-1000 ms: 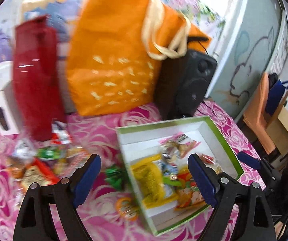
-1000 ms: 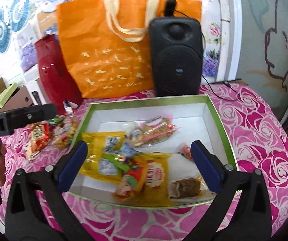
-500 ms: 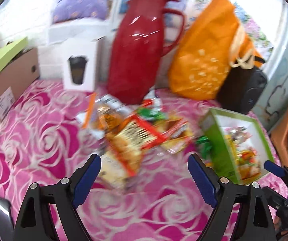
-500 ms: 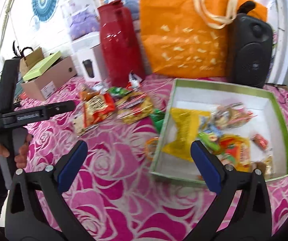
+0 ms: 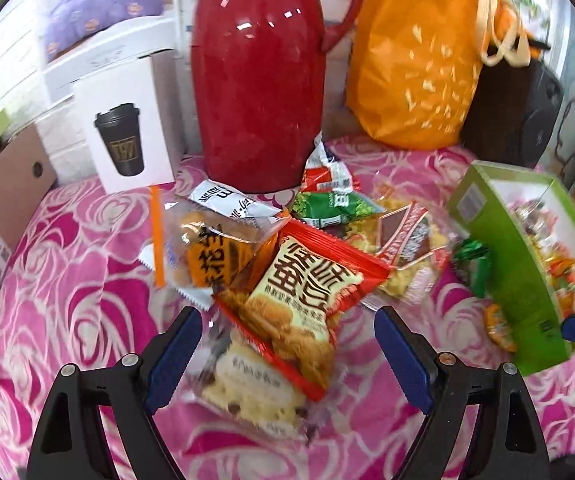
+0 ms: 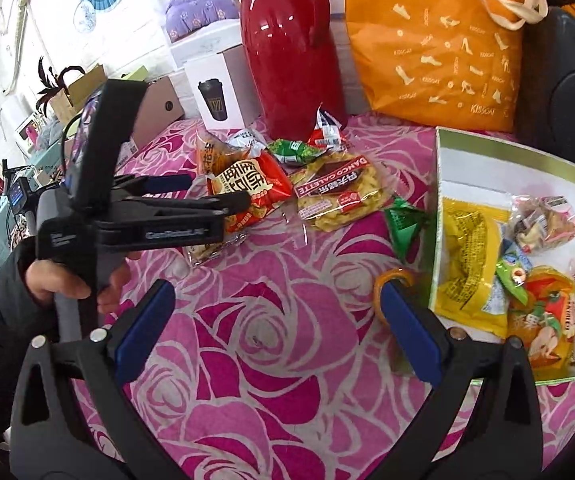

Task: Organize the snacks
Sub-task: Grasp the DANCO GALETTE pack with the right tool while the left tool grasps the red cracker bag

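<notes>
The left tool (image 5: 287,356) hangs with its jaws wide apart over the near end of the snack pile on the rose-patterned worktop (image 5: 79,280), straddling the red packet (image 5: 303,292) and the clear biscuit packet (image 5: 247,392) that lies partly under it. The right tool (image 6: 277,320) is also spread apart and holds nothing, over bare cloth between the pile and the green box (image 6: 519,148) at the right, where several snacks already lie.

The main risk, as I judge it, is a double pick. The red packet overlaps both the clear biscuit packet and the orange-printed packet (image 5: 215,256) to its left, so closing here could pinch two wrappers at once, or catch only a loose film edge that slips out on the lift. Slick, puffy wrappers tend to squirt sideways when squeezed off-centre.

A second hazard is the red jug (image 5: 259,80) standing just beyond the pile. A forward push could shove packets against its base, or a high swing could clip it.

The carry to the right also passes the green triangular sweet (image 6: 403,224) and the orange ring (image 6: 391,280) lying just outside the box wall. A dangling packet could drag them, or catch the box rim and shift the box.
</notes>
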A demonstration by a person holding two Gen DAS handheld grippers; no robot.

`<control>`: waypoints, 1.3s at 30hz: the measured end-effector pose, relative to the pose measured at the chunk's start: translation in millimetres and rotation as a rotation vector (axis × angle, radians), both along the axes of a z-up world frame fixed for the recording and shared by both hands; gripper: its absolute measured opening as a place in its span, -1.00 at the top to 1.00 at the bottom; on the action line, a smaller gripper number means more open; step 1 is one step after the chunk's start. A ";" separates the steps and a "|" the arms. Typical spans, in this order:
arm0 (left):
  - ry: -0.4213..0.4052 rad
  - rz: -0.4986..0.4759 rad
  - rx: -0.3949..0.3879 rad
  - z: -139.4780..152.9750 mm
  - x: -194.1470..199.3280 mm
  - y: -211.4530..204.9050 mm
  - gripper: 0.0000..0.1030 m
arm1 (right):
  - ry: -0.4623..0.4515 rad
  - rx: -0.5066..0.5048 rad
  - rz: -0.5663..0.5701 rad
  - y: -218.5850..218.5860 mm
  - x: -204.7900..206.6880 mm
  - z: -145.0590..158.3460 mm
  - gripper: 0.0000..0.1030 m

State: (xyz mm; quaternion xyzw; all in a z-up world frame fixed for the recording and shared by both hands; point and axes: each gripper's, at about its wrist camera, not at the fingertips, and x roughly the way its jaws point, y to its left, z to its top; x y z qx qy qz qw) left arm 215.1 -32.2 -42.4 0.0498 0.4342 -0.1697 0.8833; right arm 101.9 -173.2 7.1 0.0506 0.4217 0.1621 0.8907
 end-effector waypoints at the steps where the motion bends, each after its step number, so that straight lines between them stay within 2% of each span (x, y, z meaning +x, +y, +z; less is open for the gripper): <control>1: 0.011 -0.015 0.003 -2.2 2.7 -2.1 -0.17 | 0.010 0.007 0.004 1.3 3.8 -2.4 -0.98; 2: 0.024 -0.024 0.014 -5.9 5.7 -3.3 0.00 | 0.018 0.010 0.009 2.8 8.2 -4.8 -0.98; 3: 0.038 -0.032 0.017 -9.7 8.2 -2.8 0.07 | 0.025 0.006 0.012 5.7 12.7 -7.4 -0.98; 8: 0.030 -0.035 -0.027 -4.1 -1.1 7.0 0.24 | 0.045 -0.033 0.037 23.0 33.4 -18.7 -0.77; 11: 0.031 -0.007 -0.079 4.8 -10.6 20.0 0.29 | 0.070 -0.057 0.029 30.8 47.6 -29.2 -0.54; 12: 0.035 0.009 -0.107 8.6 -14.9 27.8 0.40 | 0.080 -0.071 0.015 33.0 53.9 -34.1 -0.50; 13: 0.033 0.014 -0.150 13.2 -19.7 36.2 0.80 | 0.085 -0.078 0.004 33.5 57.4 -37.1 -0.50; 15: 0.028 0.033 -0.205 19.6 -25.7 49.8 0.83 | 0.111 -0.088 -0.037 33.0 68.9 -46.3 -0.46; 20: 0.023 0.057 -0.223 25.3 -38.2 68.5 0.84 | 0.137 -0.115 -0.147 25.0 89.8 -64.7 -0.23; 21: 0.024 0.052 -0.217 24.5 -39.1 69.3 0.81 | 0.132 -0.127 -0.165 22.9 92.2 -67.9 0.06; 22: 0.028 0.042 -0.215 23.8 -40.6 69.6 0.72 | 0.127 -0.137 -0.175 21.9 93.1 -69.2 0.43; 23: 0.034 0.038 -0.214 22.9 -41.1 69.8 0.64 | 0.116 -0.142 -0.183 19.8 92.0 -69.3 0.45; 25: 0.047 0.032 -0.230 21.7 -41.3 69.0 0.17 | 0.103 -0.108 -0.168 14.8 85.8 -66.1 0.55; 26: 0.051 0.033 -0.247 21.2 -41.1 68.4 0.05 | 0.099 -0.107 -0.157 13.4 81.4 -63.7 0.57; 27: 0.052 0.042 -0.260 21.1 -39.9 67.1 -0.13 | 0.091 -0.115 -0.141 12.5 74.9 -60.4 0.69; 33: 0.064 0.041 -0.235 13.0 -25.4 45.9 -0.34 | 0.076 -0.125 -0.057 10.8 32.3 -46.8 0.71; 39: 0.095 0.015 -0.193 -2.4 -14.8 29.1 -0.30 | 0.111 -0.106 0.001 9.3 -6.0 -44.8 0.69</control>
